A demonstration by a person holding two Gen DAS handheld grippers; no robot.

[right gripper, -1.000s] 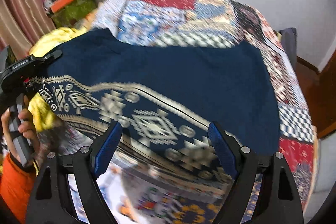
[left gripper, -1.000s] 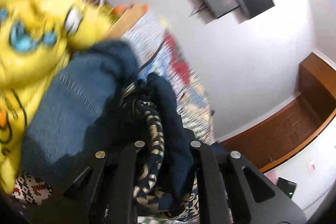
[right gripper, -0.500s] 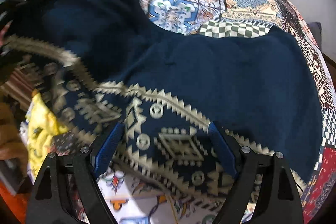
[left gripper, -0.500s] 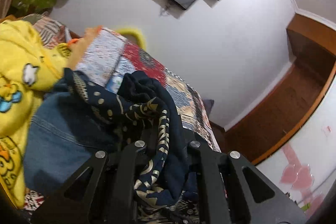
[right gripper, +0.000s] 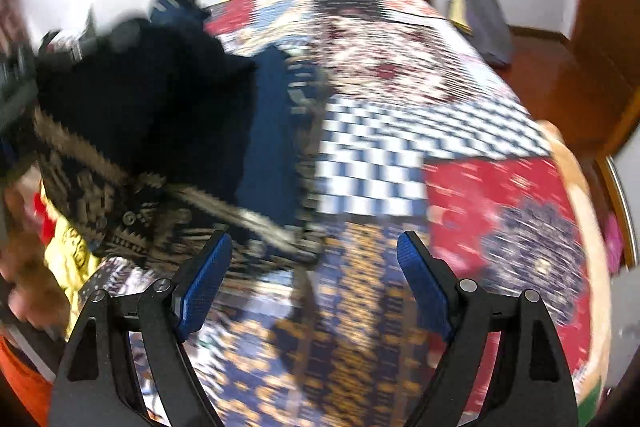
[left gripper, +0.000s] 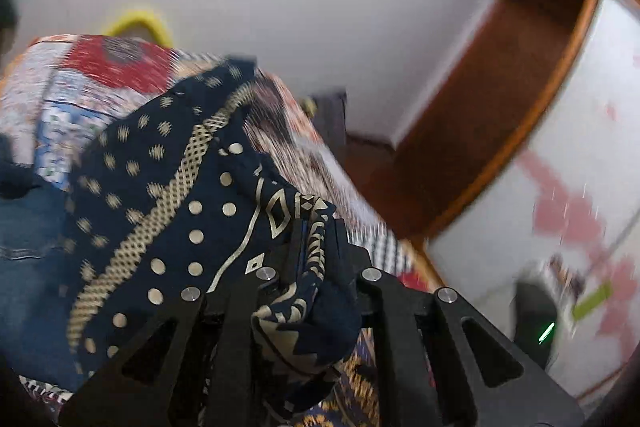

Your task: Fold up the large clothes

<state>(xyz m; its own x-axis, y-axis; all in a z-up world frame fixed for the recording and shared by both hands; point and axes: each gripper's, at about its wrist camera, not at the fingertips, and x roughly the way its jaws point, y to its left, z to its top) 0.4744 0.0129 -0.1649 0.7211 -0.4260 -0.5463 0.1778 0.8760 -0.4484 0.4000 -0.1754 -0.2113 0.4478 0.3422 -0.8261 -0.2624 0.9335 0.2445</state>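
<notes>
A navy garment with gold geometric print (left gripper: 172, 211) is bunched up and lifted off the patchwork bedspread (left gripper: 100, 75). My left gripper (left gripper: 316, 247) is shut on a fold of it, with cloth hanging between the fingers. In the right wrist view the same garment (right gripper: 160, 131) hangs in a dark heap at the left, over the bedspread (right gripper: 400, 131). My right gripper (right gripper: 316, 283) is open and empty, its blue pads (right gripper: 204, 283) just below the garment's patterned hem. Both views are motion-blurred.
Blue denim (left gripper: 28, 247) lies at the left in the left wrist view. Yellow cloth (right gripper: 68, 259) lies at the bed's left edge beside a hand. A grey object (right gripper: 484, 19) sits by the bed's far right corner. Wooden cabinets (left gripper: 500, 99) stand to the right.
The garment lay spread across the bed; my left gripper has pulled it up and leftward into a heap. My right gripper stays open, and the bedspread's right half is now uncovered.
</notes>
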